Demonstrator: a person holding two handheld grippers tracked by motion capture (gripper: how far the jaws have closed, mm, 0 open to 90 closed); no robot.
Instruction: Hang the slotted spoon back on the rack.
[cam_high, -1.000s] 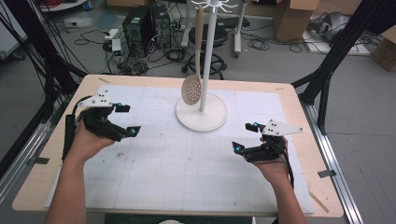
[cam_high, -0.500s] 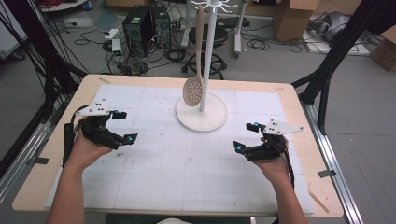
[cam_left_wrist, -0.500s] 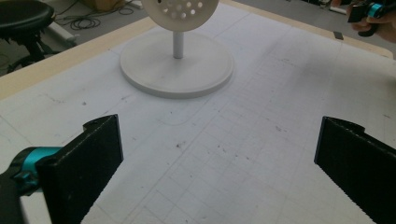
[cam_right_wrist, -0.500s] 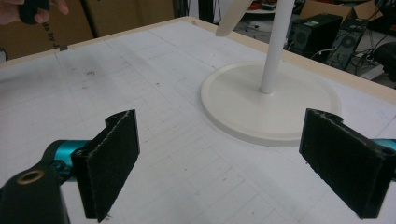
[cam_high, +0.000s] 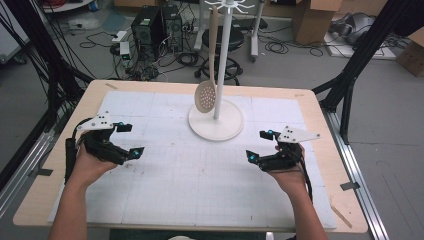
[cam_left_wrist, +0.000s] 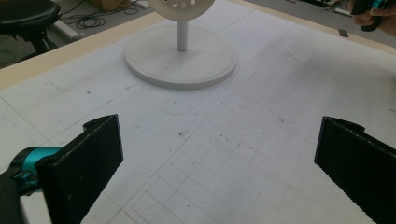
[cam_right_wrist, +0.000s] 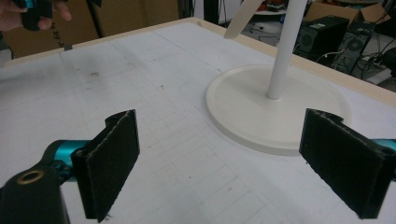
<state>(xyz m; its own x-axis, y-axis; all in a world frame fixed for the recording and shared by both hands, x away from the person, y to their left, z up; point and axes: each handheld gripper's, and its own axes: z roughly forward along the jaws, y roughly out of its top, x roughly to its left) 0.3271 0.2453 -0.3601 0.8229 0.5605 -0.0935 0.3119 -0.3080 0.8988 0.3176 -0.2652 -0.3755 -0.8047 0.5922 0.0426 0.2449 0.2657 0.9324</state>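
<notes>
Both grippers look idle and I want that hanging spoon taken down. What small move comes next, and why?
Probably ease the left gripper forward toward the beige slotted spoon hanging from the white stand. Both grippers are open and empty on the mat, the right gripper too; the spoon hangs on the stand's left side.

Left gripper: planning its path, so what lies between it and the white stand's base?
Nothing: in the left gripper view, bare gridded mat runs from the open left gripper to the stand base.

High view looks down; both gripper views face the stand (cam_high: 216, 120).
</notes>
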